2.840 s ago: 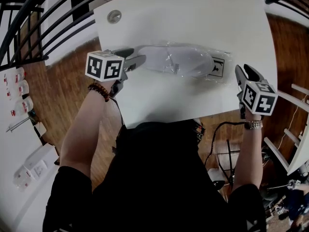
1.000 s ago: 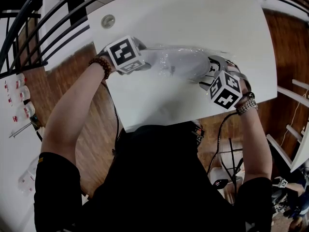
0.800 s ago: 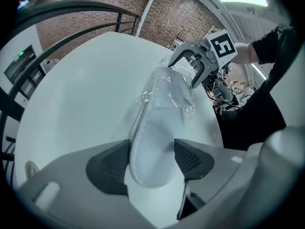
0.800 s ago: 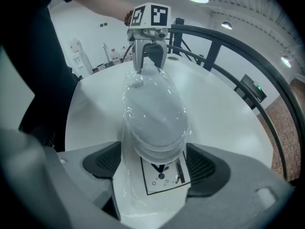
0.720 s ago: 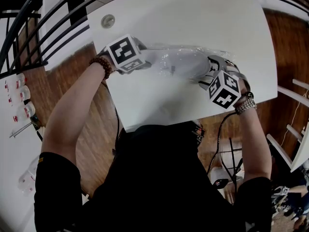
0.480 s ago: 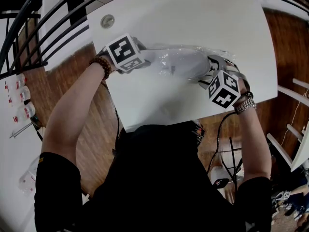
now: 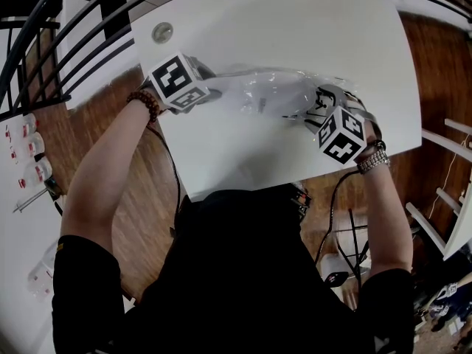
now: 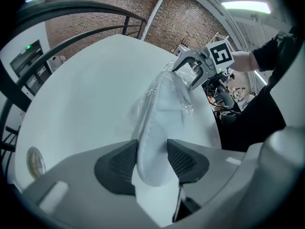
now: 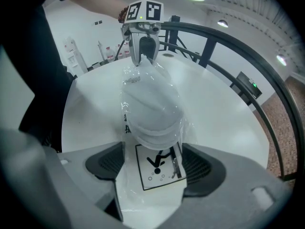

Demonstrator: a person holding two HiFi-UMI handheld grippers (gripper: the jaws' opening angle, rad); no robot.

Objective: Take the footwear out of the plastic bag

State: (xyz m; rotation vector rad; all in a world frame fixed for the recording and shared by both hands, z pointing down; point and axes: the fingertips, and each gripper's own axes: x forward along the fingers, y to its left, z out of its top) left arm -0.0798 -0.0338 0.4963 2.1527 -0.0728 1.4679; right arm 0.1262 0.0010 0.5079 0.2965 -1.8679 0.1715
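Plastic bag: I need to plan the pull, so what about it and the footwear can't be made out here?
Bag mouth: every view; glare on the clear plastic bag hides which end opens.
Single or pair: the footwear is unclear through wrinkled film, both gripper views.
Print on the label: right gripper view, too small to read.

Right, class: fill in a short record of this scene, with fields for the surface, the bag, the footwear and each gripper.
surface: white table
plastic bag: clear, lying on the table, printed label at one end
footwear: white, mostly inside the bag; the end by the left gripper looks clear of the plastic
left gripper: jaws closing, pads against both sides of the footwear's end
right gripper: jaws closing but wide apart; the bag's label end lies between them, not pinched
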